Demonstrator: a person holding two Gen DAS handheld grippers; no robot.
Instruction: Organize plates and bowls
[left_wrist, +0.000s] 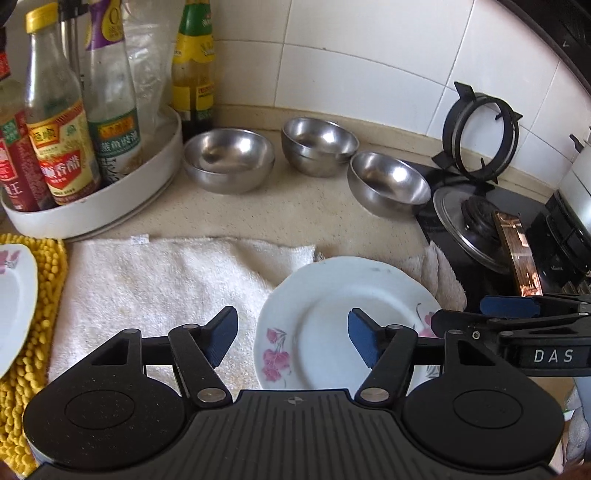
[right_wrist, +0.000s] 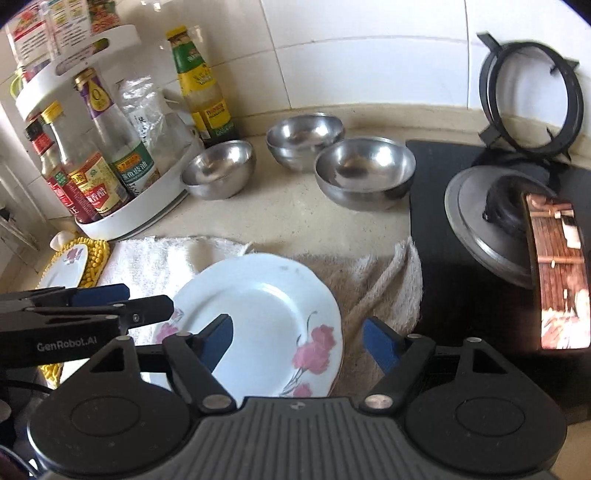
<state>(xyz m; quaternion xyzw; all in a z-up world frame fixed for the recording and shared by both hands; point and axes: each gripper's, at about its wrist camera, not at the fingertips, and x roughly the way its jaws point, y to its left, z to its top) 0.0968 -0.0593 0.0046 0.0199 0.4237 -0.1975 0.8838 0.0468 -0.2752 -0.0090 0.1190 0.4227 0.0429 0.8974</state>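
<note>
A white plate with pink flowers (left_wrist: 332, 317) (right_wrist: 266, 306) lies on a white towel (left_wrist: 147, 284) (right_wrist: 376, 280). My left gripper (left_wrist: 293, 334) is open, its jaws straddling the plate's left rim without touching it. My right gripper (right_wrist: 299, 341) is open over the plate's right rim, and nothing is pressed between its pads. A second flowered plate (left_wrist: 14, 295) (right_wrist: 68, 266) rests on a yellow mat (left_wrist: 40, 332) at the left. Three steel bowls (left_wrist: 229, 158) (left_wrist: 319, 144) (left_wrist: 389, 181) stand on the counter behind the towel.
A white turntable rack (left_wrist: 110, 206) (right_wrist: 147, 206) with sauce bottles stands at the back left. On the right is a black stove (right_wrist: 461, 295) carrying a steel lid (right_wrist: 476, 229) and a copper-coloured object (right_wrist: 557, 273). A burner grate (left_wrist: 480, 136) leans on the tiled wall.
</note>
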